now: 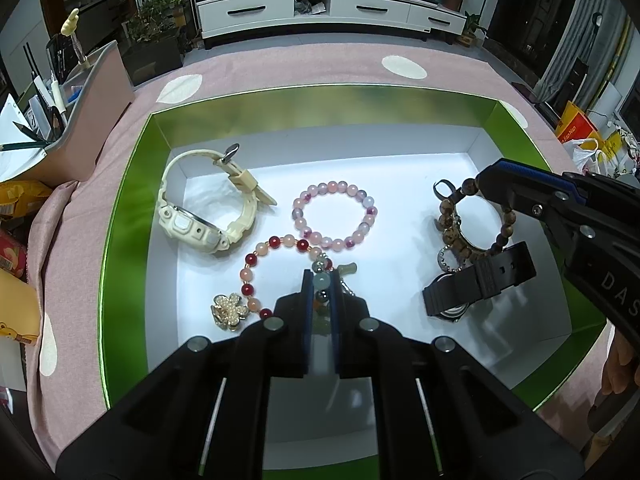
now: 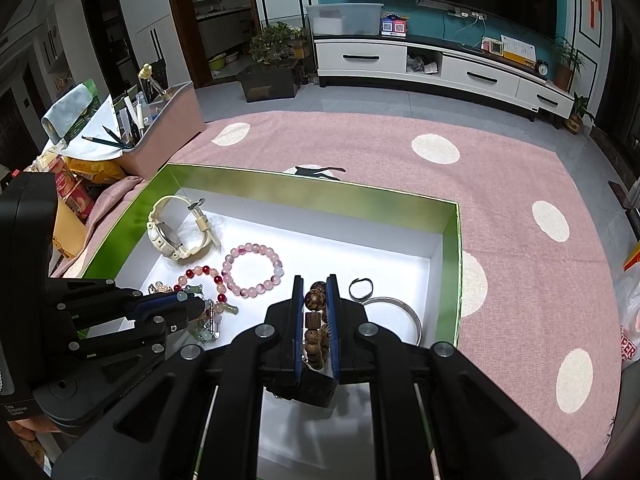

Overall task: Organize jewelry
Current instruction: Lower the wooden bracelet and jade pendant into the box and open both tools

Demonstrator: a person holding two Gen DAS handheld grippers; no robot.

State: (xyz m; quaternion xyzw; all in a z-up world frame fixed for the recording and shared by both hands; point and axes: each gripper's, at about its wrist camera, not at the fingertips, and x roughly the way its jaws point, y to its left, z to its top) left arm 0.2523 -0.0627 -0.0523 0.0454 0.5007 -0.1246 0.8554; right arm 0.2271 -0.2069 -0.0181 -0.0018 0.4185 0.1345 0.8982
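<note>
A green box (image 1: pixel 132 184) with a white floor holds the jewelry. My left gripper (image 1: pixel 322 280) is shut on a red and peach bead bracelet (image 1: pixel 260 256) with a pearl flower charm (image 1: pixel 230 312), pinching its jade-coloured beads. My right gripper (image 2: pixel 316 286) is shut on a brown wooden bead bracelet (image 2: pixel 314 300); it also shows in the left wrist view (image 1: pixel 452 236), draped over a silver bangle (image 1: pixel 478 220). A cream watch (image 1: pixel 200 216), a pink bead bracelet (image 1: pixel 334 216) and a black watch (image 1: pixel 480 280) lie on the box floor.
The box (image 2: pixel 450 264) sits on a pink cloth with white dots (image 2: pixel 520 200). A pink organizer with pens (image 2: pixel 160 132) and snack packets (image 2: pixel 76 196) stand to the left. A small black ring (image 2: pixel 361 289) and the bangle (image 2: pixel 400 312) lie by my right gripper.
</note>
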